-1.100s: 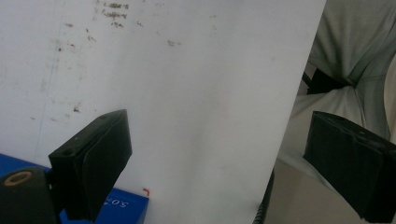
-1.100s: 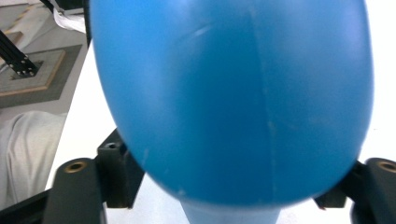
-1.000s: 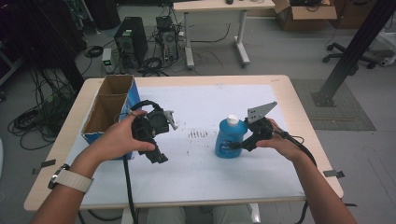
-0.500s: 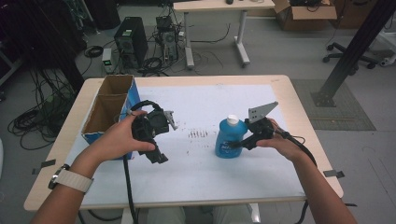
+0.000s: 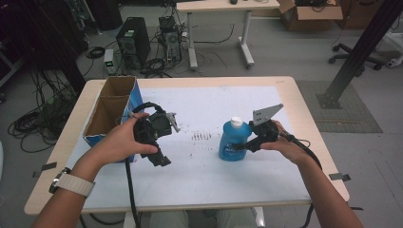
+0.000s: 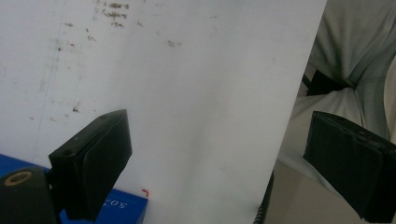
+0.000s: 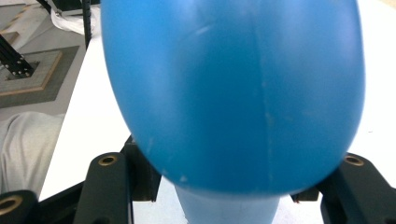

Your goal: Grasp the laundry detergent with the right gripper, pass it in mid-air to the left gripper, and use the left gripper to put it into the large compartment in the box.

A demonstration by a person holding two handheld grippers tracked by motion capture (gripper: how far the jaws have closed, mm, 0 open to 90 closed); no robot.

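A blue plastic bottle with a white cap stands upright on the white sheet, right of centre. My right gripper reaches in from the right at the bottle's lower body. Its jaws have just been closing with the bottle between them. In the right gripper view the blue bottle bulges close to the camera and both black jaws of the right gripper press against its sides. My left gripper is held above the sheet at the left, open and holding nothing. In its own view the left gripper has its jaws far apart.
An open cardboard box with a blue side stands at the table's left edge, beside the left hand. The wooden table carries a white sheet with dark smudges in the middle. Cables trail from both grippers toward the front edge.
The right gripper's jaws have drawn in against the blue bottle. Neither hand has shifted, and the bottle stands where it was.
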